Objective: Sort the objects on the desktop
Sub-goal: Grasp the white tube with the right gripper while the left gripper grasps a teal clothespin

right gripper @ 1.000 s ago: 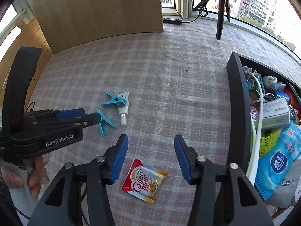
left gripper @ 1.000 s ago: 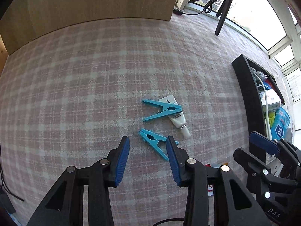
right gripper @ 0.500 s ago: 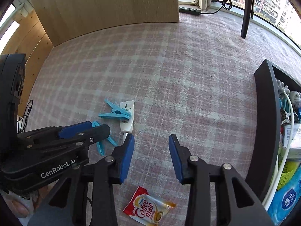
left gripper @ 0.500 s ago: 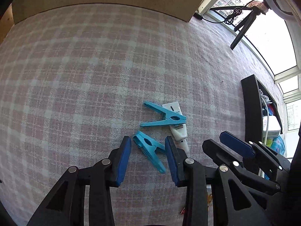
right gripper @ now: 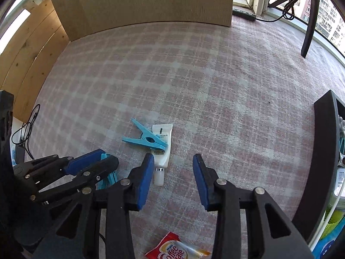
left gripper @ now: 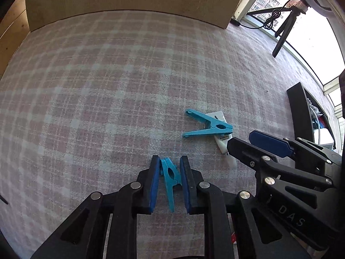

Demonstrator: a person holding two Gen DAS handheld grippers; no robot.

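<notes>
Plaid-clothed worktop [left gripper: 107, 86], window beyond. Left tongs [left gripper: 170, 181] clamped shut on near blue clothespin [left gripper: 170, 172], still flat on cloth. Right tongs [right gripper: 172, 172] part-open, empty, white tube [right gripper: 161, 149] just left of centre. Pickup step; next: lift peg, carry to black bin [left gripper: 299, 116].

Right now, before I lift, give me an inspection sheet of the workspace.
Surface: plaid cloth, flat.
Job's things: near blue clothespin between left pads; second blue clothespin lying across white tube; creamer sachet at near edge.
Clutter: black bin, full.
Grippers: left gripper shut on near clothespin; right gripper open beside the tube, holding nothing.
Cables: black lead at left edge.
Surroundings: wooden panels, window, tripod.
</notes>
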